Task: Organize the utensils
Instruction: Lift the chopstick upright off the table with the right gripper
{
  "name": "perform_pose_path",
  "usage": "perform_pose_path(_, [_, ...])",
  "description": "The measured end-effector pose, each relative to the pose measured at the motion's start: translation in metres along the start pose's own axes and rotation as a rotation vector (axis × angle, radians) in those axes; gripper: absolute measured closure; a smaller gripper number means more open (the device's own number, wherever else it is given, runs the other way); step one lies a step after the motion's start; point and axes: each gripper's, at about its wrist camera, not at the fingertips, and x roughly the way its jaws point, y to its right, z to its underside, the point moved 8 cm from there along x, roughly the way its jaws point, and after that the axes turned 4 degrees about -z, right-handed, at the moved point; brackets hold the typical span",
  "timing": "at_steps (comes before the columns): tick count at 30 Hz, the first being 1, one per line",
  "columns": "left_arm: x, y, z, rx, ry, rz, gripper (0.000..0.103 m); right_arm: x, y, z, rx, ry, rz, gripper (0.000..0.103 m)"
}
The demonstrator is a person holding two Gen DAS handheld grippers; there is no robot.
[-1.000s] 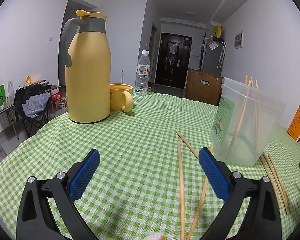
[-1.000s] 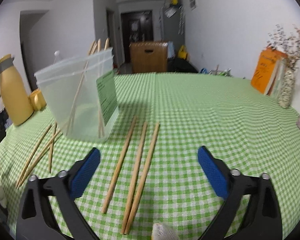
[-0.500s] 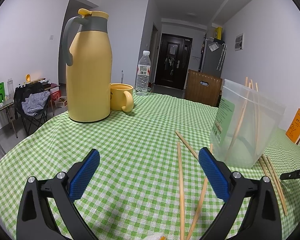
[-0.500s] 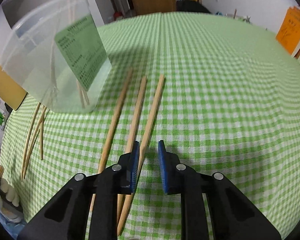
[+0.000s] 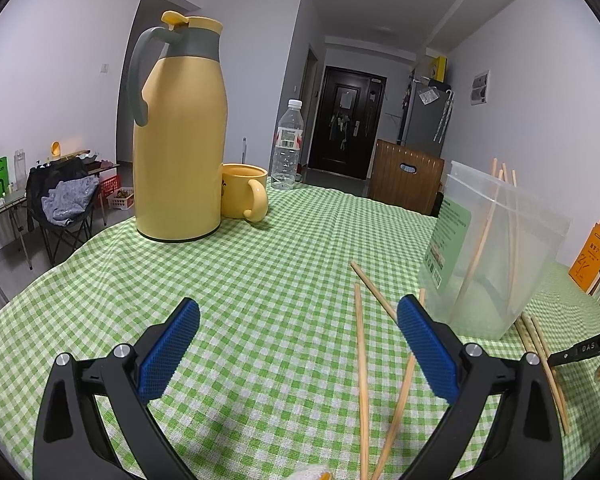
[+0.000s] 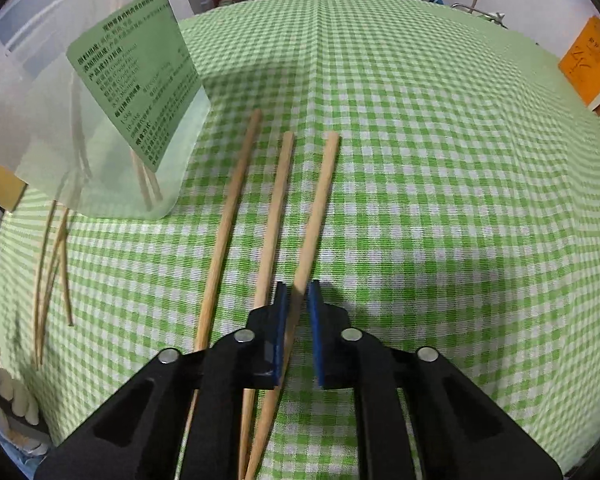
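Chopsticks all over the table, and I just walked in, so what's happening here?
A person with a gripper in each hand is tidying chopsticks into a clear container, where a few already stand. The right gripper has shut on the rightmost chopstick of three lying beside the container; it is not lifted yet. The left gripper hangs open over the tablecloth, near other loose chopsticks, holding nothing.
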Motion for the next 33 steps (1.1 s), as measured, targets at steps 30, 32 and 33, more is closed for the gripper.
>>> perform_pose_path(30, [0.002,-0.006,0.002,-0.025,-0.009,-0.008,0.007,-0.113,-0.025,0.008,-0.064,0.878,0.017,0.096])
perform_pose_path(32, [0.002,-0.005,0.001,-0.023,-0.007,-0.01,0.007,-0.113,-0.022,0.009,-0.064,0.891,0.008,0.096])
perform_pose_path(33, [0.002,-0.006,0.001,-0.023,-0.006,-0.011,0.007,-0.115,-0.019,0.015,-0.066,0.9,0.011,0.096])
